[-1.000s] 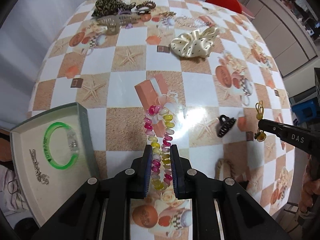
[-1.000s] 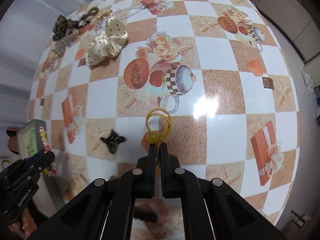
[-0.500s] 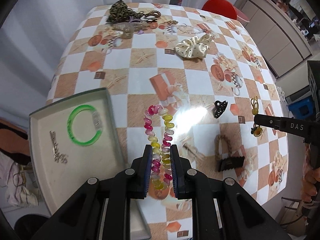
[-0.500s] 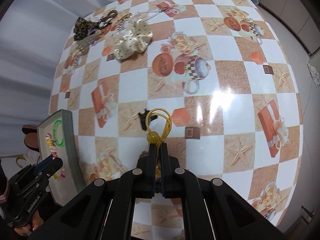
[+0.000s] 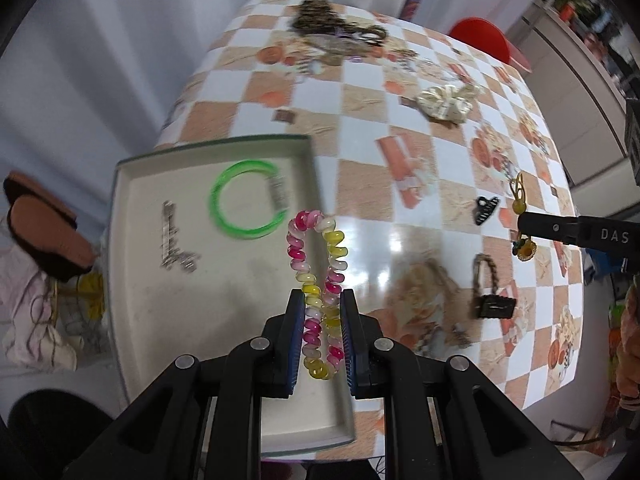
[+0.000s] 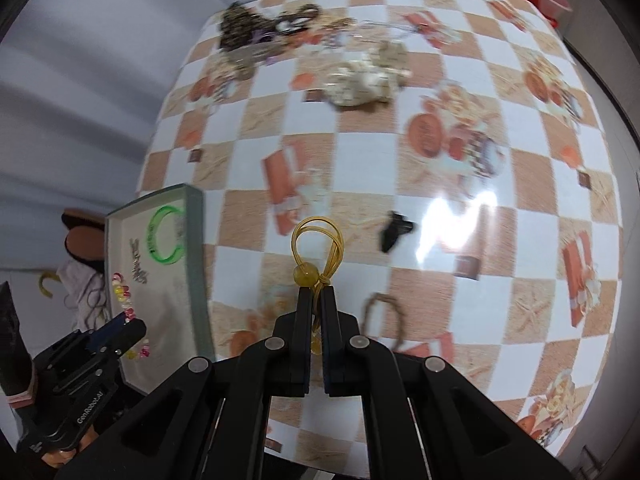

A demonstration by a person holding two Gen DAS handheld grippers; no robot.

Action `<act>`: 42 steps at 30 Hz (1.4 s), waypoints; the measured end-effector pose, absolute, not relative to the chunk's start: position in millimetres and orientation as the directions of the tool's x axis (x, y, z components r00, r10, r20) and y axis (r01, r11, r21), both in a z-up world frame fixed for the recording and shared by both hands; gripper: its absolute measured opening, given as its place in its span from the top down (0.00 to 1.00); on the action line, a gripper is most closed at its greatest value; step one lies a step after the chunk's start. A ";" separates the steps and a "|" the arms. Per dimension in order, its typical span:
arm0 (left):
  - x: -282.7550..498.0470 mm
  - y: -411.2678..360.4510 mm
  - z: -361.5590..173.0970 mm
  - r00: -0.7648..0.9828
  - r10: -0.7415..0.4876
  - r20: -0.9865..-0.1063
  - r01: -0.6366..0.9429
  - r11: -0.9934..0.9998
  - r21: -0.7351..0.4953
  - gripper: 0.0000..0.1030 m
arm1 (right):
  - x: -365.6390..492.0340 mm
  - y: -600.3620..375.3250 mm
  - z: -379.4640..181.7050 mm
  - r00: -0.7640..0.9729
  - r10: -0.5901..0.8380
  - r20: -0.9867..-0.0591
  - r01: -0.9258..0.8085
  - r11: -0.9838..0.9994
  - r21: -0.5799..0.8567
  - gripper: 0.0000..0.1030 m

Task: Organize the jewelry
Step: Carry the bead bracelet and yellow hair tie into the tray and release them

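Tray [image 5: 132, 184] holds two pieces, left tool [image 5: 320, 312] clamps spiral bracelet [image 5: 318, 264], right tool [image 6: 316, 300] pinches yellow elastic [image 6: 318, 240], far pile [image 5: 336, 36] on desk left.

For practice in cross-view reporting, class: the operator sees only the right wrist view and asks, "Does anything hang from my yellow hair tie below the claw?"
Observer: Yes. The left wrist view shows a yellow flower-like charm dangling under the right claw, on the hair tie.
Operator: And the braided loop beside my claw, what is at its near end?
Observer: A dark rectangular clasp closes the braided loop; your claw's body hides it from you.
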State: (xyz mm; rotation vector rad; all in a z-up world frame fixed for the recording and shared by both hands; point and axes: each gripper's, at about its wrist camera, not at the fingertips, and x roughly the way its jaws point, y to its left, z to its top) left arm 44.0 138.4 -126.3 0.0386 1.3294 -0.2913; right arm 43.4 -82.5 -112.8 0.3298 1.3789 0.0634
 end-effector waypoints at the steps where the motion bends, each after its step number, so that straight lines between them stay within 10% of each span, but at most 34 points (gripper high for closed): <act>1: 43.2 145.2 -127.2 0.211 -0.183 -0.960 0.218 0.966 -0.136 0.79 | 46.0 -74.5 -112.2 0.194 0.240 -0.951 0.132 0.954 0.268 0.96; 42: 70.2 242.3 -215.0 0.191 0.013 -0.982 0.032 0.999 0.020 0.78 | 139.9 126.1 -206.1 0.009 0.270 -0.963 -0.133 0.955 0.266 0.96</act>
